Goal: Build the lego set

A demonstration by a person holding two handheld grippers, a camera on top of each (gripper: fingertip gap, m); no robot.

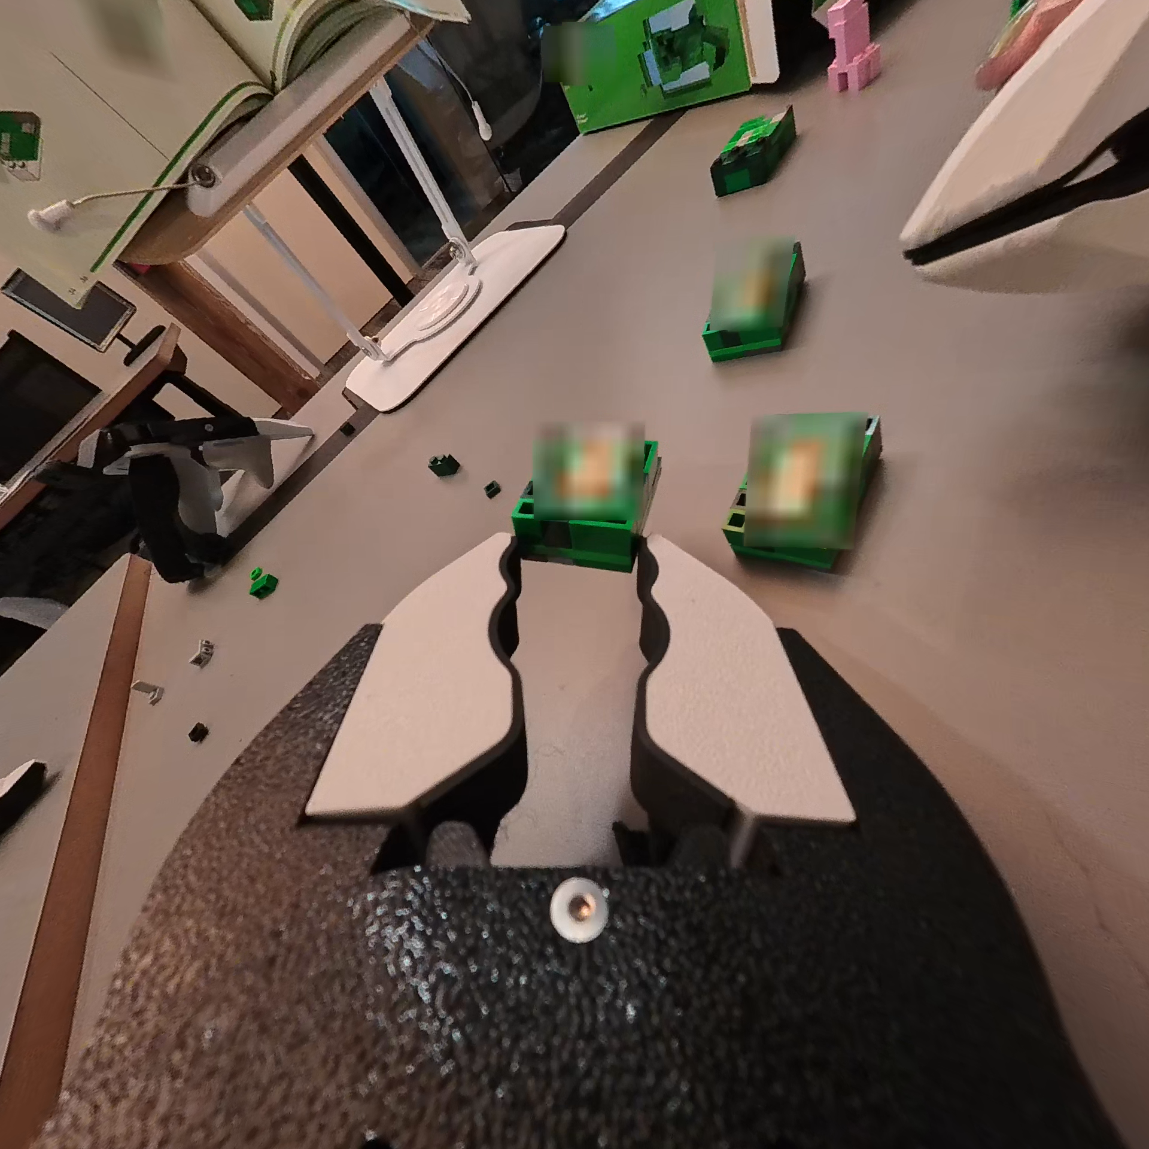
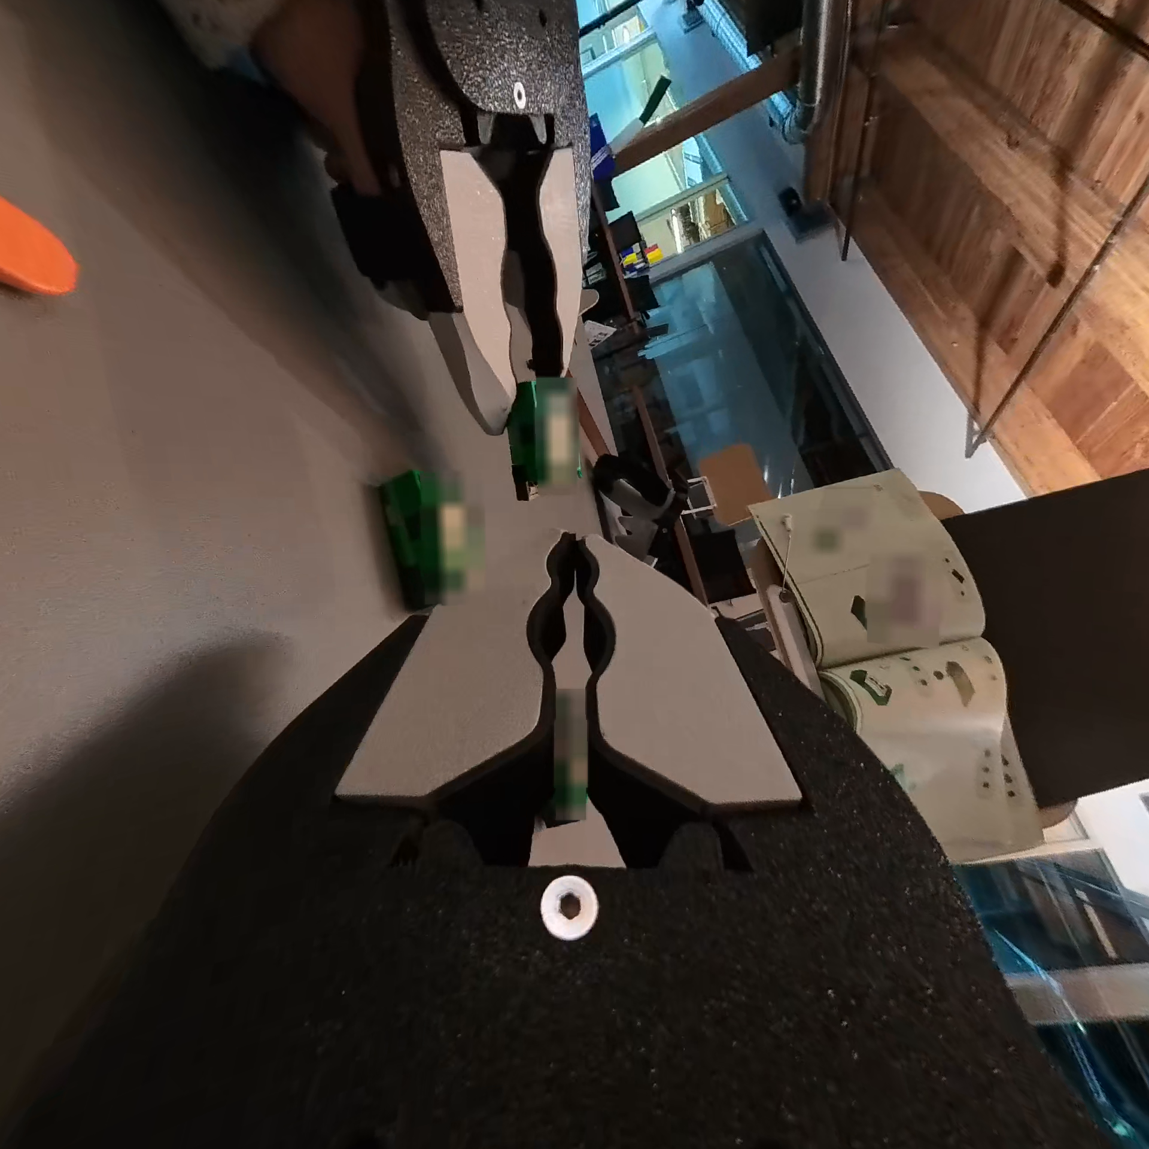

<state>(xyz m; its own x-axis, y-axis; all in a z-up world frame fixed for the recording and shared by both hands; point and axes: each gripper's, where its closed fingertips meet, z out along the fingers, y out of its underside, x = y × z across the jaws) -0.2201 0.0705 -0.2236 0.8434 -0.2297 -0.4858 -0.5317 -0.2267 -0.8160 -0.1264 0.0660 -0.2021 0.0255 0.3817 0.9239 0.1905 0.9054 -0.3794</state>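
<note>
Left gripper (image 1: 578, 547) is down on the grey table (image 1: 932, 684), and its two tips sit on either side of a green lego block (image 1: 575, 547). In the right wrist view the tips look pressed against that block's near end, so I'd call it gripped. The block sits on the table, about mid-scene.

Right gripper (image 2: 573, 539) is pinched nearly closed, tips almost touching. I can't make out anything between them. It shows up again at the far right of the left wrist view, above the table.

Three more green blocks sit on the table:
- second block (image 1: 802, 553) just right of the gripped one
- third block (image 1: 746, 342) farther back
- fourth block (image 1: 755, 155), darker, farther still

Behind those are a green box (image 1: 659, 68) and a pink figure (image 1: 852, 43).

Loose bits lie on the left: small green pieces (image 1: 263, 583) and a couple of grey ones (image 1: 203, 653). A white stand (image 1: 460, 311) holds an open booklet (image 1: 261, 56) at far left. An orange thing (image 2: 34, 252) lies on the table at the left edge of the right wrist view.
</note>
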